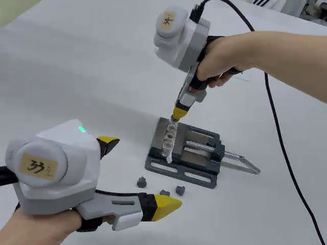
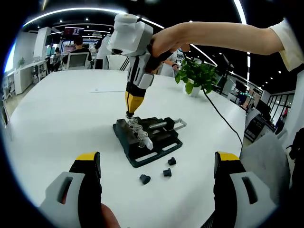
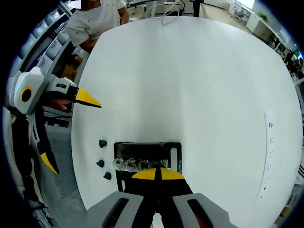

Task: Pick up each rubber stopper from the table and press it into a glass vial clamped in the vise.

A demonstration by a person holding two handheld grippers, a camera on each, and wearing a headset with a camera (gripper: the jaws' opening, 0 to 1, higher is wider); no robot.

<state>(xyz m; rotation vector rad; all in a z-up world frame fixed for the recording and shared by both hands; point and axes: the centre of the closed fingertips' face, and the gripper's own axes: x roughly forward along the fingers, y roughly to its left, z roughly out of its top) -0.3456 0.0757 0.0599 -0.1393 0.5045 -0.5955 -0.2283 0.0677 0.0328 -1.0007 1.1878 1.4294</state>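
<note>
A dark vise [image 1: 204, 162] clamps a row of clear glass vials [image 1: 168, 140] on the white table. My right gripper [image 1: 177, 116] points straight down with its yellow tips shut, touching the far-end vial; what lies under the tips is hidden. In the right gripper view its shut tips [image 3: 156, 174] cover one end of the vial row [image 3: 130, 165]. Three dark rubber stoppers [image 1: 141, 181] [image 1: 164, 193] [image 1: 180, 190] lie loose in front of the vise. My left gripper [image 1: 140, 171] hovers near them, open wide and holding nothing. In the left gripper view, the stoppers [image 2: 145, 179] lie ahead of it.
The vise's screw handle [image 1: 244, 160] sticks out to the right. A black cable [image 1: 278, 132] trails from the right gripper across the table. A potted plant [image 2: 197, 76] stands at the table's far side, and a person [image 3: 97, 21] sits beyond the table edge.
</note>
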